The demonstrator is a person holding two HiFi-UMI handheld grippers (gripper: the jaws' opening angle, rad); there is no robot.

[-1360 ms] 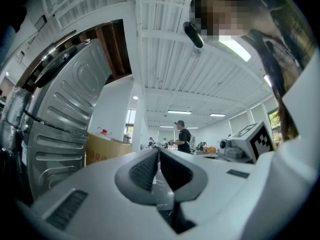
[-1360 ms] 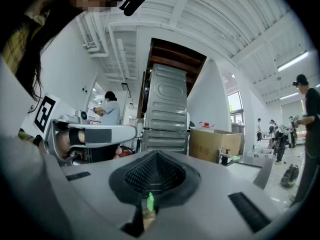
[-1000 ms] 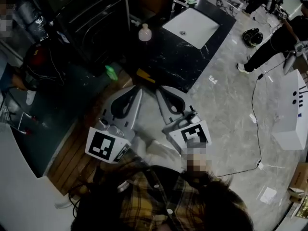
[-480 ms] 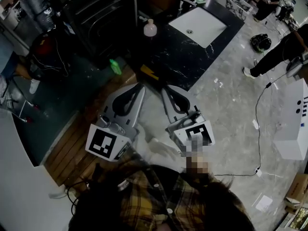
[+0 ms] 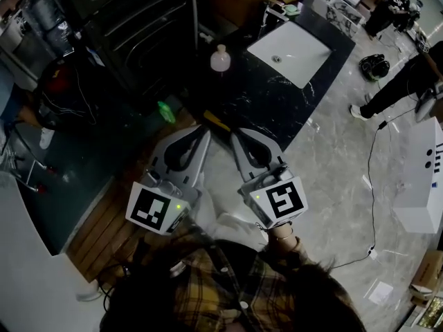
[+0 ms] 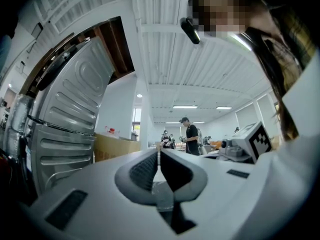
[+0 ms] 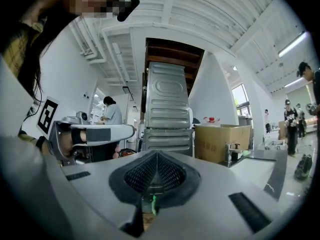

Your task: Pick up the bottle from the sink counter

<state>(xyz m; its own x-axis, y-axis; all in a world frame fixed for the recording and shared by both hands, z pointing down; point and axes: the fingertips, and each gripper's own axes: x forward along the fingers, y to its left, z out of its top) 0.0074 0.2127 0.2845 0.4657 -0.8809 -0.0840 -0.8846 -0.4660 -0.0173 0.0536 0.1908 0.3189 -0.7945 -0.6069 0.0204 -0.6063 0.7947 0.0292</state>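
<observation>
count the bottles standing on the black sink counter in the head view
1: a pale bottle stands on the dark counter, left of the white basin. The small items at the counter's far end are too small to identify, so another could be hidden there.

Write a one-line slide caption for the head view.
Left claw and right claw, both shut, point at a counter bearing a bottle near a sink.

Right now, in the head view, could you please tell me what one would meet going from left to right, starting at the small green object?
green object → bottle → white sink basin → dark item on the floor
</observation>
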